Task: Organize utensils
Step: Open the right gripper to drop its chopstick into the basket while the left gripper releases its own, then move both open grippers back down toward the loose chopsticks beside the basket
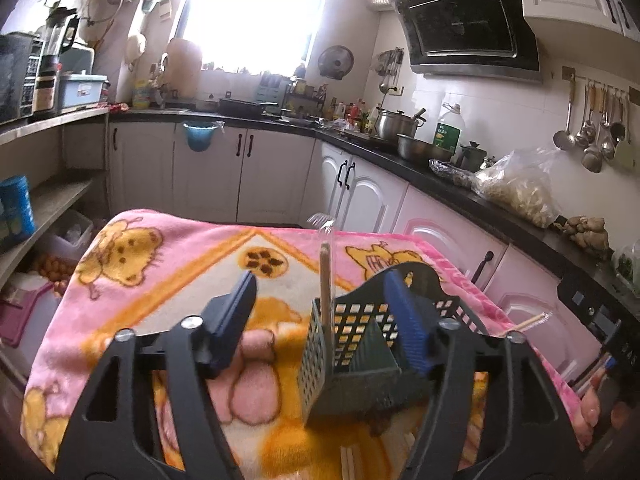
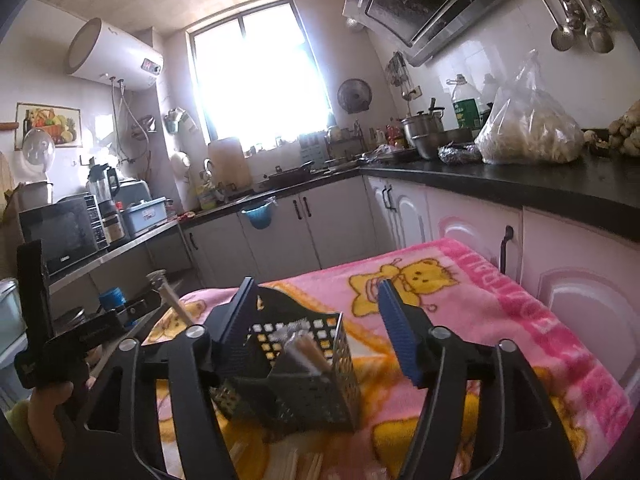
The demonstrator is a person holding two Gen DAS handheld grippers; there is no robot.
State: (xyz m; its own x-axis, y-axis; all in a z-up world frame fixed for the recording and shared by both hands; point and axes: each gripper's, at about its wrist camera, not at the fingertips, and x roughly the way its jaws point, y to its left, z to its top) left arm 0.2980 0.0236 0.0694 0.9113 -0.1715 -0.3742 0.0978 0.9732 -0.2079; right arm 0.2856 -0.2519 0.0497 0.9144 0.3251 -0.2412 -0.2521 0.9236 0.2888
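Mesh caddy (image 1: 352,364) on pink blanket (image 1: 168,264), both grippers' fingers (image 1: 234,324) spread empty, labels seemingly illegible.

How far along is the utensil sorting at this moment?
Partly done. The dark perforated holder on the pink blanket already has wrapped chopsticks standing in it. Both the left gripper and right gripper are open and empty over the holder. More pale sticks lie on the blanket near the bottom edge, apparently left to load.
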